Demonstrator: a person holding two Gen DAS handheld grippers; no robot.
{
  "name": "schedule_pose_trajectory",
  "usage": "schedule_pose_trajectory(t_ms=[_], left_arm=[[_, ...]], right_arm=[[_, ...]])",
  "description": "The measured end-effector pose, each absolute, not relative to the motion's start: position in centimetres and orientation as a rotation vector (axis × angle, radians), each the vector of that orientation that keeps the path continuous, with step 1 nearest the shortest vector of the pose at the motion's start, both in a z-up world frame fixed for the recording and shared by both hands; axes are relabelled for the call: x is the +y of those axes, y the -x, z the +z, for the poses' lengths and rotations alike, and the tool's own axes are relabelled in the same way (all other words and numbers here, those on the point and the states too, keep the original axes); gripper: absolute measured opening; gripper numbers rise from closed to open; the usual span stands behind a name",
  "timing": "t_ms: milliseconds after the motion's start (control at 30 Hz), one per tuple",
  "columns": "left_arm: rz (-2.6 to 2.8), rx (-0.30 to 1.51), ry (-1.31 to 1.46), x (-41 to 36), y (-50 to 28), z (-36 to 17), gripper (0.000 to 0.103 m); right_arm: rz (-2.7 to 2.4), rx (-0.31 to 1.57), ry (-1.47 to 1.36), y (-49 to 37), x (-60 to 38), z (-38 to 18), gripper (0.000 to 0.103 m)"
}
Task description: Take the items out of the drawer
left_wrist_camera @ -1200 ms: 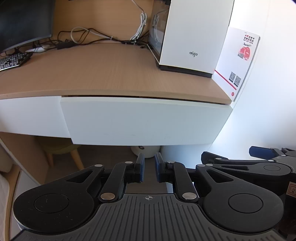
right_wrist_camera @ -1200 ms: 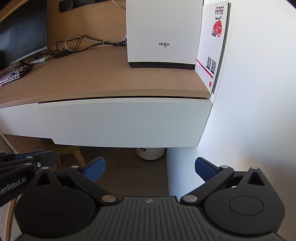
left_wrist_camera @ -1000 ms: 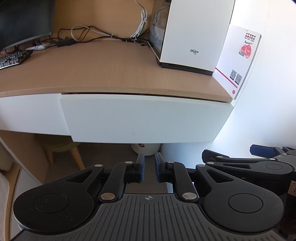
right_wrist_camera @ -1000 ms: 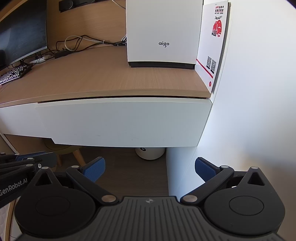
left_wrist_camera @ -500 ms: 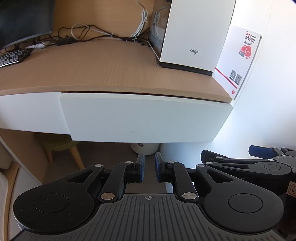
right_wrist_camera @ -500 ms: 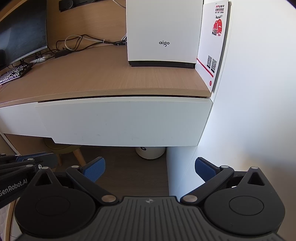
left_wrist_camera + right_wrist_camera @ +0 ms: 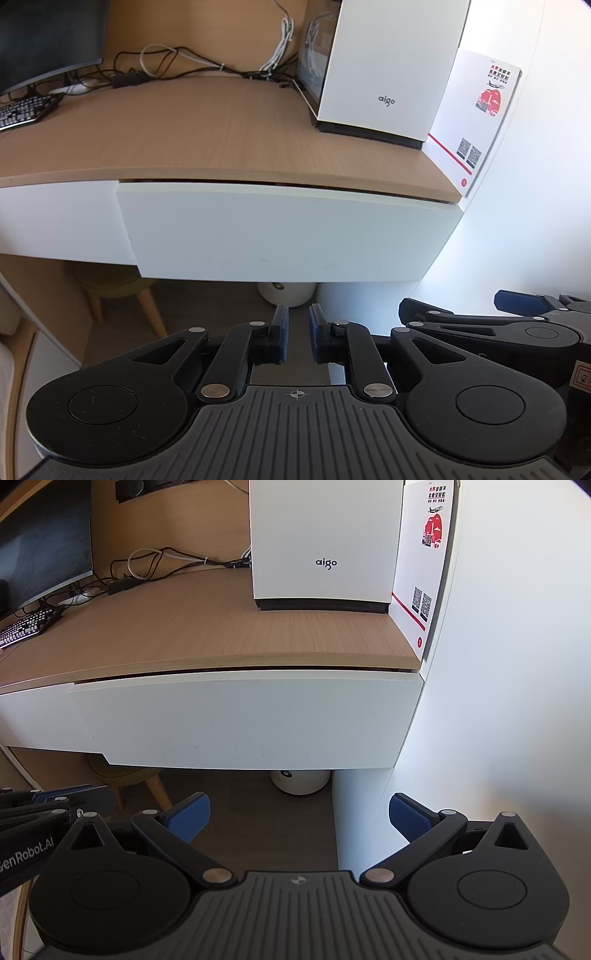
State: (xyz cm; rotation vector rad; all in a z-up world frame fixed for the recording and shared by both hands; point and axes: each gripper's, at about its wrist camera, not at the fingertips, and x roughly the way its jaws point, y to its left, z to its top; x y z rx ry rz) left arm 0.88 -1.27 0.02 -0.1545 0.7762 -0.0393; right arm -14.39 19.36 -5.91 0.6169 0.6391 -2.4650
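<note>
The left gripper is hovering below the white drawer, its 2 blue pads nearly together with nothing between them. The right gripper is holding its jaws spread wide and empty. The drawer is sitting almost closed under the wooden desktop, beside the white wall.

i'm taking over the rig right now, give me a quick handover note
Left gripper: shut, nothing between its pads, held in front of the drawer.
Right gripper: open, empty, also short of the drawer.
Drawer: white front under the wooden desk top, almost fully closed, no handle visible; its contents are hidden.
Done: nothing yet.
Left: open the drawer, then take the items out.
</note>
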Motion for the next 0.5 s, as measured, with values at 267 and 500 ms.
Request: schedule_pose_trajectory(t_ms=[267, 500], left_arm=[[-0.037, 0.779, 0.157, -1.36, -0.92, -0.07, 0.015], [-0.036, 0.780, 0.161, -1.34, -0.90, -0.24, 0.015]], right_arm=[[-2.494, 0.635, -0.632, 14.47, 19.36, -5.86, 0.103], [-2.506, 0.633, -0.635, 14.29, 19.42, -5.97, 0.103]])
